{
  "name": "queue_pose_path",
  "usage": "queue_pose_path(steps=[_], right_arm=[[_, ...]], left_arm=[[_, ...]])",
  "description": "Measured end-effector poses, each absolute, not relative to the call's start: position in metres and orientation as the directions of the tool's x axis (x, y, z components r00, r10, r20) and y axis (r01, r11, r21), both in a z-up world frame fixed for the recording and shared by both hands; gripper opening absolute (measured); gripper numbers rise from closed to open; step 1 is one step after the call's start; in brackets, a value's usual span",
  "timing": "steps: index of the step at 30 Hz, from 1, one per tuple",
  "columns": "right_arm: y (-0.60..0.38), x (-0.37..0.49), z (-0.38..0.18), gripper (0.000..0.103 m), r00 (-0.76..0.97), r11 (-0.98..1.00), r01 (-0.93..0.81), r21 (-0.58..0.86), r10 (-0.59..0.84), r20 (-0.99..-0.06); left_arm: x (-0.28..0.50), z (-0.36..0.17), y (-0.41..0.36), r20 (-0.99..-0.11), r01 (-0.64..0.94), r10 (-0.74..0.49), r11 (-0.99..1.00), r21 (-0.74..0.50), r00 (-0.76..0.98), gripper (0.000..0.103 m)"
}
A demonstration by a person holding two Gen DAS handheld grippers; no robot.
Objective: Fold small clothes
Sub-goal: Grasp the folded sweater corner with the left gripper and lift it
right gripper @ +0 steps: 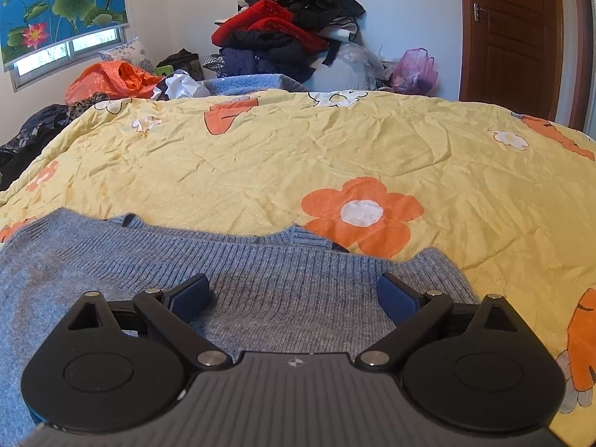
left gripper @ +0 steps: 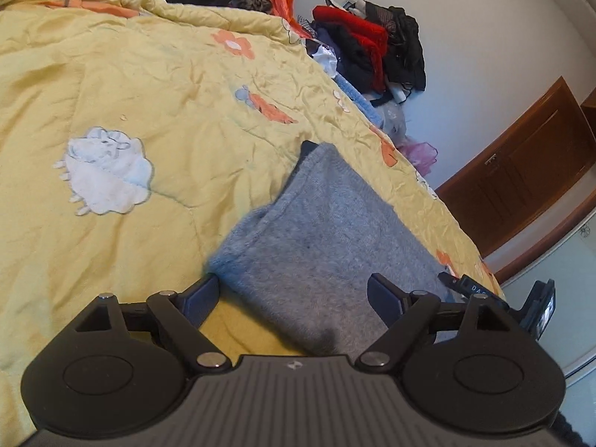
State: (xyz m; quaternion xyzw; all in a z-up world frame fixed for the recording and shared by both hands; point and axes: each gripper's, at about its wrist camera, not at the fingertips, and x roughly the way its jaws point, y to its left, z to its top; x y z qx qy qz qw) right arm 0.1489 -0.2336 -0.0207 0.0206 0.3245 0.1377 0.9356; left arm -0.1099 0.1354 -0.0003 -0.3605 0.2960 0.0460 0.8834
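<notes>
Where the yellow quilt [right gripper: 260, 156] covers the bed, a grey-blue knitted sweater [right gripper: 260, 260] lies spread near its front edge, ribbed neckline turned toward the far side. Over it hangs the right gripper [right gripper: 294, 294], blue pads standing wide apart with nothing pinched between them; whether the tips rest on the wool or float just above it I cannot tell, as the gripper's black body blocks the near part of the garment.

The left gripper [left gripper: 294, 294] comes at the same sweater [left gripper: 327, 231] from one side, tilted, jaws likewise spread. A folded or doubled edge of the knit runs between its pads, one pad just beside the rounded corner of the cloth, yet the pads do not press on it. The lower end of the garment disappears under the gripper's housing, so its full outline is hidden. In this view the wool looks blurred and its ribbing cannot be made out. Part of the other gripper [left gripper: 536, 305] peeks in at the right edge, cut off by the frame.

Beyond the bed a heap of dark and red clothes [right gripper: 287, 33] is piled against the wall, individual pieces impossible to separate. An orange plastic bag [right gripper: 111, 82] and a pink one [right gripper: 415, 69] sit half hidden behind the quilt's far edge. A brown door [right gripper: 510, 37] stands to the right, its top cut off.
</notes>
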Motion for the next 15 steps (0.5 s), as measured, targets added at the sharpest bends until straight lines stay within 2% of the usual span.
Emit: queue_pose_path(steps=[9,12,14,15], right_arm=[[-0.233,0.148,-0.021,0.097,0.752,0.961,-0.245,0.13,0.273,-0.601],[-0.233,0.148,-0.02,0.097,0.751,0.96,-0.247,0.133,0.276,-0.6],[-0.233,0.148,-0.02,0.098,0.75,0.959,-0.248,0.136,0.28,-0.599],[-0.233,0.148,-0.02,0.098,0.75,0.959,-0.248,0.136,0.279,-0.6]], left_arm=[[-0.088,-0.006,0.136,-0.52,-0.309,-0.118,0.687,-0.658,0.846,0.085],[-0.083,-0.008,0.138,-0.518,-0.327,-0.098,0.672,-0.665,0.85,0.071],[-0.081,-0.009,0.139,-0.516,-0.331,-0.093,0.668,-0.666,0.851,0.07],[-0.078,-0.009,0.138,-0.52,-0.327,-0.096,0.678,-0.658,0.849,0.061]])
